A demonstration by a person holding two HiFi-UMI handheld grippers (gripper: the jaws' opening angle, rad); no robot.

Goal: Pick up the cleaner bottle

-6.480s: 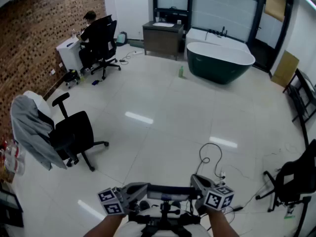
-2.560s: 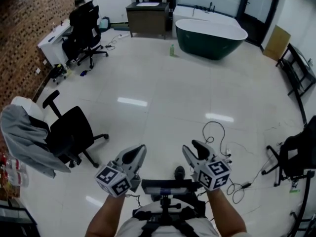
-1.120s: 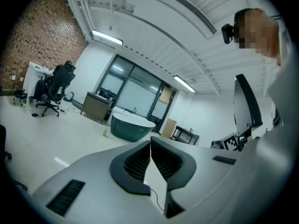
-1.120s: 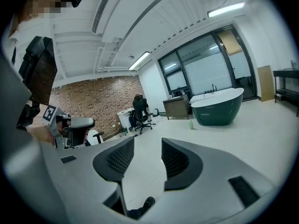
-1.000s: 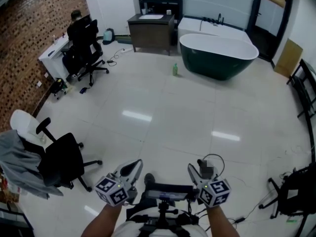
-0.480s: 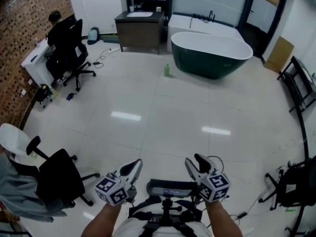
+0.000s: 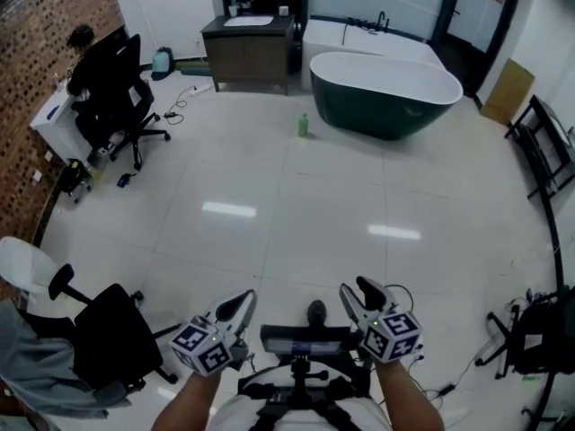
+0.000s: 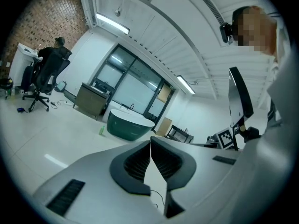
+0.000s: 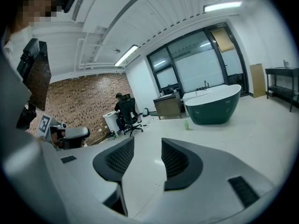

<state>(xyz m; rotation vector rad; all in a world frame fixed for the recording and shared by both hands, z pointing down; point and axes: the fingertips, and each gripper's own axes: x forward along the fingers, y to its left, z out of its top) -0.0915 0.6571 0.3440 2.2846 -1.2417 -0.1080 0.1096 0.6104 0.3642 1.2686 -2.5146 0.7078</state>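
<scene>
A small green cleaner bottle [image 7: 303, 126] stands upright on the white floor, far ahead, just left of the dark green bathtub [image 7: 384, 94]. It also shows small in the left gripper view as the bottle [image 8: 101, 130] and in the right gripper view as the bottle [image 9: 186, 124]. My left gripper [image 7: 243, 302] is held low at the bottom of the head view, jaws shut with nothing between them. My right gripper [image 7: 361, 293] is beside it, jaws open and empty. Both are far from the bottle.
A person sits at a white desk [image 7: 51, 119] by the brick wall, on a black office chair [image 7: 115, 92]. Another black chair [image 7: 112, 342] stands close at my left. A wooden vanity [image 7: 248, 50] is behind the tub, a black rack [image 7: 542, 151] at right, cables [image 7: 400, 294] by my right hand.
I have walked forward across the floor: tub, bottle and vanity look nearer, and the near black chair has slid down to the lower left. Both grippers kept their pose.
</scene>
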